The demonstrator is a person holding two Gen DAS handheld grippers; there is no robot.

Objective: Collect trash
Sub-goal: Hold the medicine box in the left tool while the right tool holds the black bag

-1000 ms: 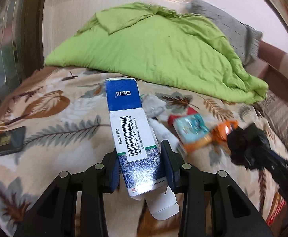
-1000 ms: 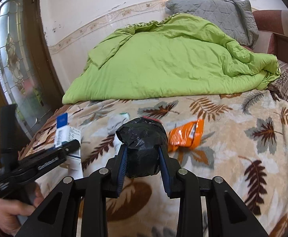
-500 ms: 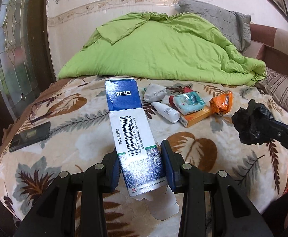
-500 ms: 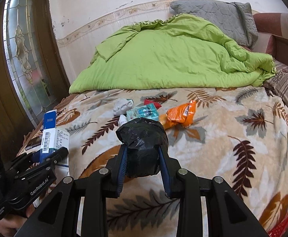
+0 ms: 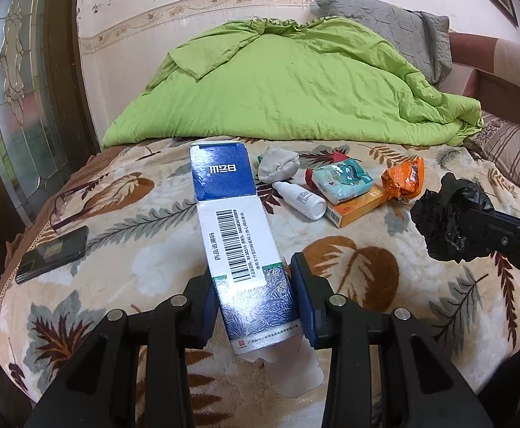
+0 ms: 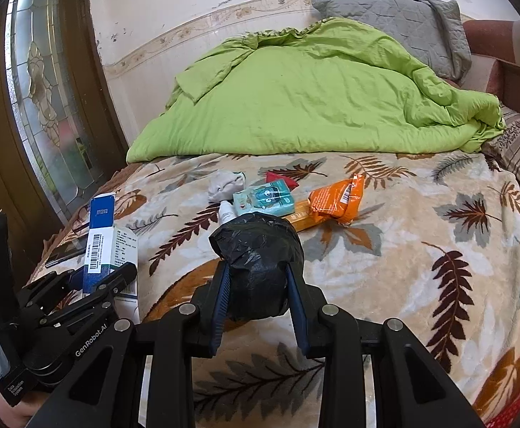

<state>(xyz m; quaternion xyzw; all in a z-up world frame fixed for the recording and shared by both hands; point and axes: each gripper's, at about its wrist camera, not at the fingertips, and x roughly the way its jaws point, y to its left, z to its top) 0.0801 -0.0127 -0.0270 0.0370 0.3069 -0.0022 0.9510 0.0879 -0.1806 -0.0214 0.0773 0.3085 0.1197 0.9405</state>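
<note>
My left gripper [image 5: 254,296] is shut on a tall blue and white carton [image 5: 235,228] with a barcode, held above the near edge of the bed; it also shows in the right wrist view [image 6: 104,239]. My right gripper [image 6: 258,278] is shut on a crumpled black plastic bag [image 6: 260,249], also seen at the right of the left wrist view [image 5: 449,228]. On the leaf-print blanket [image 5: 127,235] lies a heap: a grey wad [image 5: 277,167], a white bottle [image 5: 301,199], a teal packet [image 5: 342,178], an orange box [image 5: 358,208] and an orange wrapper [image 5: 404,178].
A black phone [image 5: 52,253] lies at the bed's left edge. A green duvet [image 5: 288,89] and a grey pillow [image 5: 384,25] fill the far half. A wooden door with patterned glass [image 6: 45,107] stands at the left.
Both grippers have pulled back from the bed with their loads, so the heap and the duvet look farther off. Neither grip has changed.
</note>
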